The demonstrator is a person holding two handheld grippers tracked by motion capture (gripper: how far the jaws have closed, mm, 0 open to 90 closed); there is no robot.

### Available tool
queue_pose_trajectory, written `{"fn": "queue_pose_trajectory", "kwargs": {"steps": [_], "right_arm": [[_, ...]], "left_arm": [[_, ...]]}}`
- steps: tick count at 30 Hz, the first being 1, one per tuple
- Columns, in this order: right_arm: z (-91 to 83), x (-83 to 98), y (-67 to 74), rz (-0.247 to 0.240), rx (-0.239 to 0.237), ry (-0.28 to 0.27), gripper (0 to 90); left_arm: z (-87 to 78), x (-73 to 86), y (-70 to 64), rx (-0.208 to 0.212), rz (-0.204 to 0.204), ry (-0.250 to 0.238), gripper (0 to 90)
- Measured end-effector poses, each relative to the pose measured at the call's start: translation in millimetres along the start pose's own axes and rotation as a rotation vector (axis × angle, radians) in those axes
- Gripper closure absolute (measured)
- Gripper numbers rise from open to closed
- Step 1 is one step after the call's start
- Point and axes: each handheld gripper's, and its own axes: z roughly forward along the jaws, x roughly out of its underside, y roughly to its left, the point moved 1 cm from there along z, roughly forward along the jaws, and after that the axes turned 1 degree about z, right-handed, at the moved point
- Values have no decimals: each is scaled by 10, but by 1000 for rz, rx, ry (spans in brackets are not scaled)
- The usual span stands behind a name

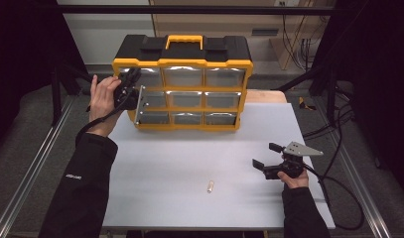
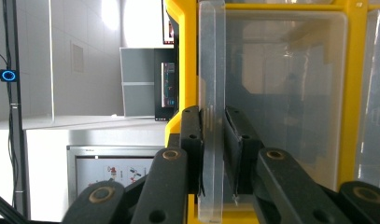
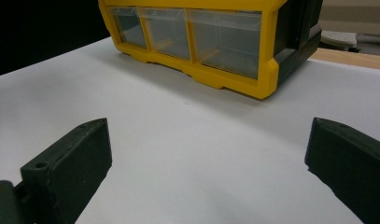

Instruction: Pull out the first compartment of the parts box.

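One clear drawer (image 2: 211, 93) is the thing being worked on. It sits at the left end of the yellow box (image 1: 182, 63), in the middle row, and it sticks out a bit toward the person. The left claw (image 2: 215, 154) has its two jaws pressed on the drawer's thin front wall, one on each side. I think it holds the wall this way so it can pull the drawer out.

The left claw's own view shows the pinch up close, with the clear wall squeezed between the black pads. The high view shows which drawer it is, and the left hand (image 1: 104, 96) up beside the box.

Farther out, the right claw (image 1: 267, 159) rests low over the white desk (image 1: 169, 163) with its jaws wide apart and nothing in them. It looks like it is waiting. A small pale peg (image 1: 210, 186) lies on the desk, near the front, well apart from both claws. It may be meant for the drawer.
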Motion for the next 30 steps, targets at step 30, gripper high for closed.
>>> {"fn": "queue_pose_trajectory", "kwargs": {"steps": [30], "right_arm": [[-5, -3, 3, 1, -5, -2, 11]], "left_arm": [[-187, -38, -19, -9, 15, -22, 789]]}}
